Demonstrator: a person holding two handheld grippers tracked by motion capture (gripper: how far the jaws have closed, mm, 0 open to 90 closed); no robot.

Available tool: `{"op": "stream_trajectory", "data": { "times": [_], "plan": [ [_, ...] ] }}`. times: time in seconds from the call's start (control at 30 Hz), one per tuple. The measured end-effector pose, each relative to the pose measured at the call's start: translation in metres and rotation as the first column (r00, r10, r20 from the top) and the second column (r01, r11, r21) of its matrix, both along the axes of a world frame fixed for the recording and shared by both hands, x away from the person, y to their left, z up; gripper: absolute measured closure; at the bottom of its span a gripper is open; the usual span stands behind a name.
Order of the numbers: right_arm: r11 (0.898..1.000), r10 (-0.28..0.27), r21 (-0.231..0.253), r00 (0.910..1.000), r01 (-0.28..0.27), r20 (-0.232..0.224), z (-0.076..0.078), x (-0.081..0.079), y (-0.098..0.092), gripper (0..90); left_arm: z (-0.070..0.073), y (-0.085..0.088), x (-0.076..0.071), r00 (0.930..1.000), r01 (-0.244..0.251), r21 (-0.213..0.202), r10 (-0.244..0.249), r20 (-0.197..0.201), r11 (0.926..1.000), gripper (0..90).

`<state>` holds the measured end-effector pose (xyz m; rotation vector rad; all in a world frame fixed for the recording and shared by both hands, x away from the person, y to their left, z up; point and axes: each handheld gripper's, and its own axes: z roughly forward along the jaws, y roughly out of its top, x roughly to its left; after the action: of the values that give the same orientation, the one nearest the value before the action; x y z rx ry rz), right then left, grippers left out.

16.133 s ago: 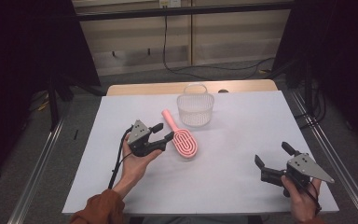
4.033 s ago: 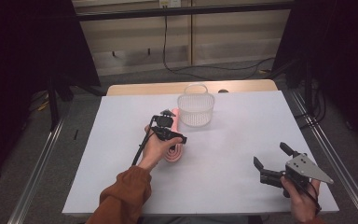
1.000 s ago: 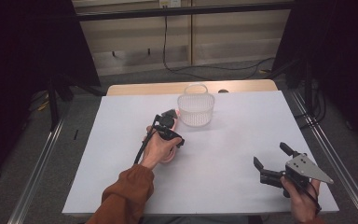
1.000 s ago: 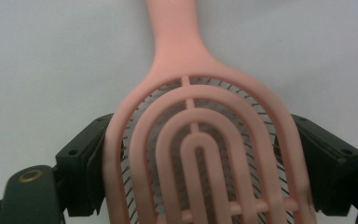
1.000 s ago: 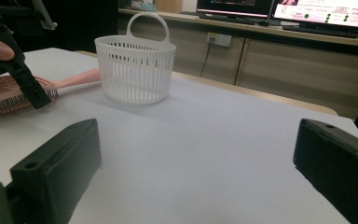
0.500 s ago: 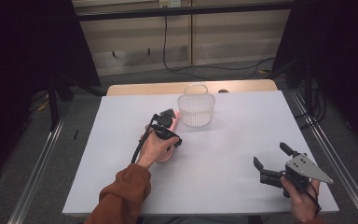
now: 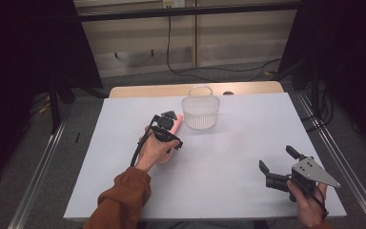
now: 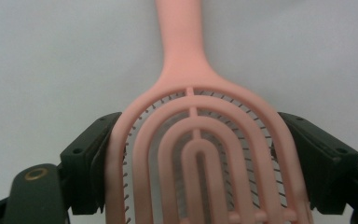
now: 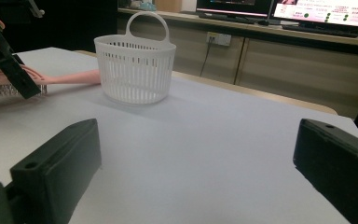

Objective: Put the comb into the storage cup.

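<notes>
Two black jaws (image 8: 200,154) around pink brush (image 8: 200,140)

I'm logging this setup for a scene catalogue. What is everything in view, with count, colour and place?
hairbrush: one, pink, between the left gripper's fingers, handle pointing toward the basket
basket: one, white, with a handle, at the table's far middle
table: one, white top with a wooden far edge
monitors: at least two, lit, on the counter behind
left gripper: one, black, shut on the hairbrush, near the basket
right gripper: one, black with a grey plate, open, at the near right
</notes>
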<state>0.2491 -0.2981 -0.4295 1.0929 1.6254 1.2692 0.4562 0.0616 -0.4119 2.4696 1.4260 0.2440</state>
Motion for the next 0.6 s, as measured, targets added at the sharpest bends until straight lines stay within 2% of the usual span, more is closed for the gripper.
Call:
{"op": "stream_trajectory", "data": {
  "times": [0.27,0.4,0.6],
  "plan": [
    [1.000,0.000,0.001,1.0000,0.000,-0.001,0.000,0.000,0.000,0.3,0.005,0.007,-0.001,0.9996,0.015,0.010,-0.016,0.024,0.9998,18.7],
    [1.000,0.000,-0.001,1.0000,0.000,0.001,0.000,0.000,0.000,0.3,0.010,0.013,-0.003,0.9990,0.022,-0.022,-0.021,0.040,0.9995,18.9],
    [1.000,-0.001,-0.002,1.0000,0.001,0.000,0.000,0.000,0.000,0.3,0.016,0.021,-0.003,0.9984,0.031,-0.039,-0.029,0.048,0.9987,19.1]
  ]
}}
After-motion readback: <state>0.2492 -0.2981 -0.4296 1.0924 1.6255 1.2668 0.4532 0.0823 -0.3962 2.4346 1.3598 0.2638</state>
